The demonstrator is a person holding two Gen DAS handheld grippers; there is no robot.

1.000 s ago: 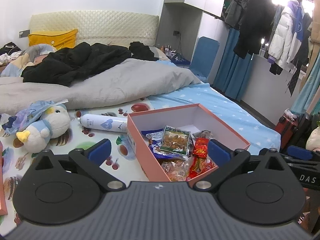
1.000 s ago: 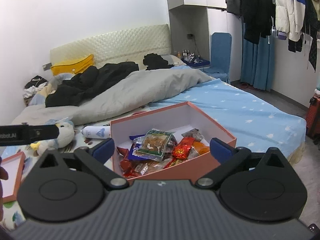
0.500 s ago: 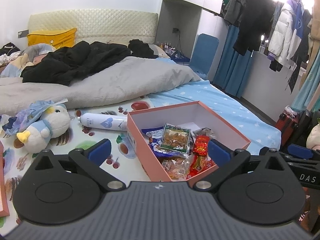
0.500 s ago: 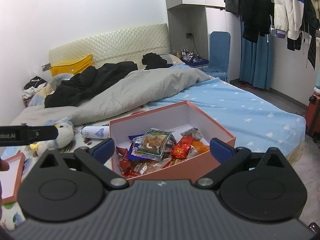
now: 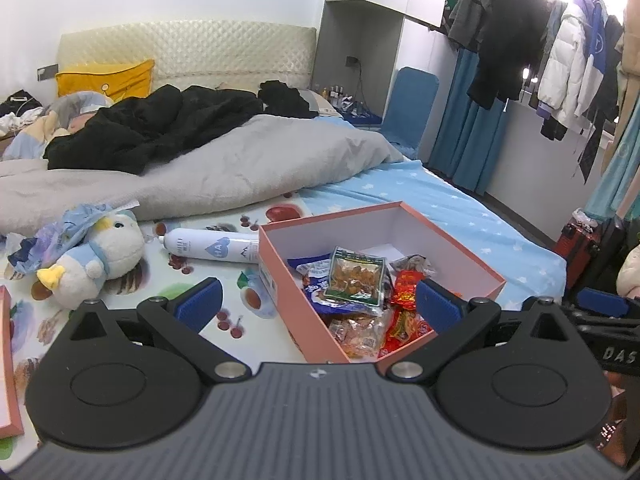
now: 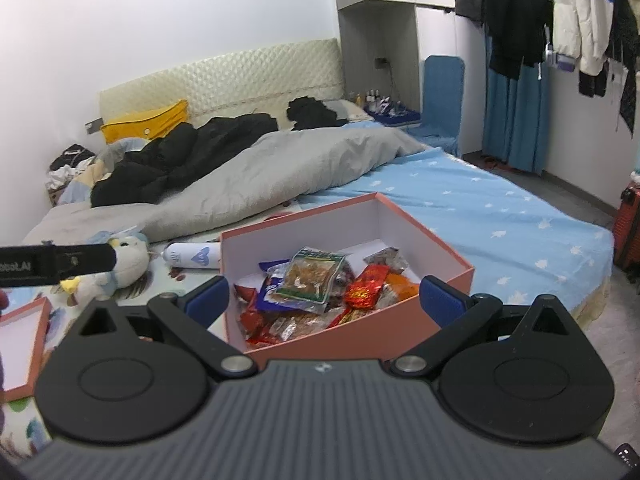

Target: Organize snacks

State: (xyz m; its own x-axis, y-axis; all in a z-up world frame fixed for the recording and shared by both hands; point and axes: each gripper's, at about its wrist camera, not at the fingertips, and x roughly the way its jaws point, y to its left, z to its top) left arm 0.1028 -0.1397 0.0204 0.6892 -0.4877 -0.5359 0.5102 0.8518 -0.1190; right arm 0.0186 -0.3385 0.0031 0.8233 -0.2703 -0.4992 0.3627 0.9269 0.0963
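Bed (image 5: 460, 208) carries: open pink box (image 5: 280, 276) of snacks, white bottle (image 5: 212, 245) lying touching the box, plush toy (image 5: 100, 256), grey duvet (image 5: 224, 172), black coat (image 5: 160, 128), yellow pillow (image 5: 104, 78), pink lid (image 6: 24, 344)

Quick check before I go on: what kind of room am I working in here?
A bedroom, most likely. The snack box sits on a bed with a padded headboard and a grey duvet; coats hang on a rail.

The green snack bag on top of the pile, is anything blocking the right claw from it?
Nothing visible does. The green snack bag lies uppermost in the open pink cardboard box, and the right claw is open with no lid between.
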